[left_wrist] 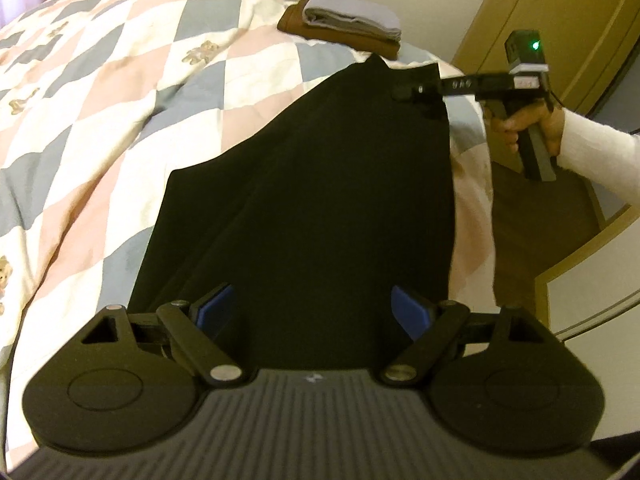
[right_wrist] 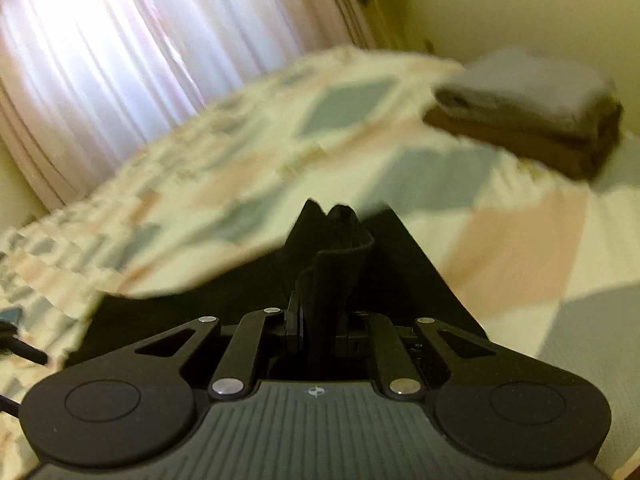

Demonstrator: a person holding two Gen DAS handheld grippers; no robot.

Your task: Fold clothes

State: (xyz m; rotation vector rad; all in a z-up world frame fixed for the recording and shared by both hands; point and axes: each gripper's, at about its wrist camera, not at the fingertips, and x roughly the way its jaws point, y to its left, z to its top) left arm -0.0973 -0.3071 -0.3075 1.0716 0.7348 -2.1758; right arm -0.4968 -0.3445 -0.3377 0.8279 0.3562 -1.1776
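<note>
On the checked bed [left_wrist: 120, 128], a black garment [left_wrist: 304, 200] lies spread; the right gripper [right_wrist: 320, 320] pinches its far corner at 1 o'clock, while the left gripper [left_wrist: 312, 312] hangs with jaws parted over the near edge.

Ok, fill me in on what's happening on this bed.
A person is folding a black garment spread on a checked quilt. The right hand-held gripper is shut on a bunched edge of the fabric at the far end, and its view is blurred. The left hand-held gripper is open over the near end, gripping nothing. A folded grey piece on a brown one already sits stacked further up the bed.
</note>
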